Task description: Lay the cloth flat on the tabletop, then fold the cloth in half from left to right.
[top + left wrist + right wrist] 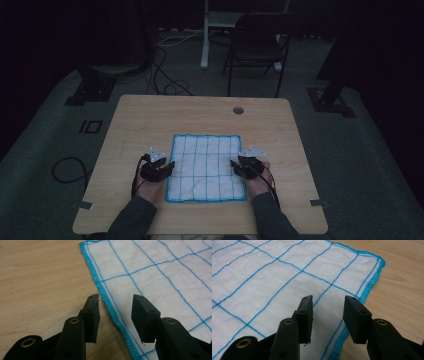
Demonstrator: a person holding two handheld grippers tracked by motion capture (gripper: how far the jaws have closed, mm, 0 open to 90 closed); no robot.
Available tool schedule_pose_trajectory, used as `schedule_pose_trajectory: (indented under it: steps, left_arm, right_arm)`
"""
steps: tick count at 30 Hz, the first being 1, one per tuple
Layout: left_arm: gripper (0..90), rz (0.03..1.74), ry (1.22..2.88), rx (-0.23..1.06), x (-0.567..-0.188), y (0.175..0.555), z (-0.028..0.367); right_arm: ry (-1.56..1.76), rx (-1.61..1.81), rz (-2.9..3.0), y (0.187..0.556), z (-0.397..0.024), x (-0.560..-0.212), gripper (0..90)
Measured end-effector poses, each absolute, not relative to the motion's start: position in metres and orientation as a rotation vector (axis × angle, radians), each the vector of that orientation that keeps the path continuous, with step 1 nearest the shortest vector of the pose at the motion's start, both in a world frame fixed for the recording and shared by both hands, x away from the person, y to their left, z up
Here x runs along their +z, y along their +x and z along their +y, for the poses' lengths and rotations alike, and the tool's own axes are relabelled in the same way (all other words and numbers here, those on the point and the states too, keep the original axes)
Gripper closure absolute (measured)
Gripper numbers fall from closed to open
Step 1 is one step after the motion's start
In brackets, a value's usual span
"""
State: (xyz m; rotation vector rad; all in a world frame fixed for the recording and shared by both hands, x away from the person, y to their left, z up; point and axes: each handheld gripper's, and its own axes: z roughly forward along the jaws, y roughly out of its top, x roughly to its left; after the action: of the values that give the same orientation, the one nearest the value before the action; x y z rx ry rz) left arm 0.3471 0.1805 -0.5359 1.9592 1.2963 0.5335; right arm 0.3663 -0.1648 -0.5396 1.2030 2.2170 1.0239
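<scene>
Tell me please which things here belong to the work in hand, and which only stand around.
Belong to the work:
- white cloth with blue grid
- left hand-held gripper, jaws open at the cloth's left edge
- right hand-held gripper, jaws open at its right edge

Only around:
- folding chair
- floor cables

I see the cloth (206,167) lying flat on the table (150,115), nearer my edge; my left gripper (169,166) sits at its left edge, my right gripper (235,165) at its right, a chair (255,45) behind the table
</scene>
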Motion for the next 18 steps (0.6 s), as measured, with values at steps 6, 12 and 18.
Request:
schedule_pose_trajectory:
  steps: [6, 12, 18]
  left_arm:
    - [55.8, 1.331, 1.958, 0.510, -0.5416, 0.3499, 0.1818]
    - [52.5, 1.331, 1.953, 0.503, -0.5420, 0.3507, 0.1804]
    - [48.4, 1.338, 1.947, 0.513, -0.5427, 0.3509, 0.1738]
  right_arm:
    - [1.209, 1.023, 2.232, 0.3642, -0.1624, -0.5427, 59.1]
    - [1.210, 1.030, 2.228, 0.3633, -0.1622, -0.5420, 59.0]
    - [1.201, 1.032, 2.231, 0.3612, -0.1608, -0.5417, 58.7]
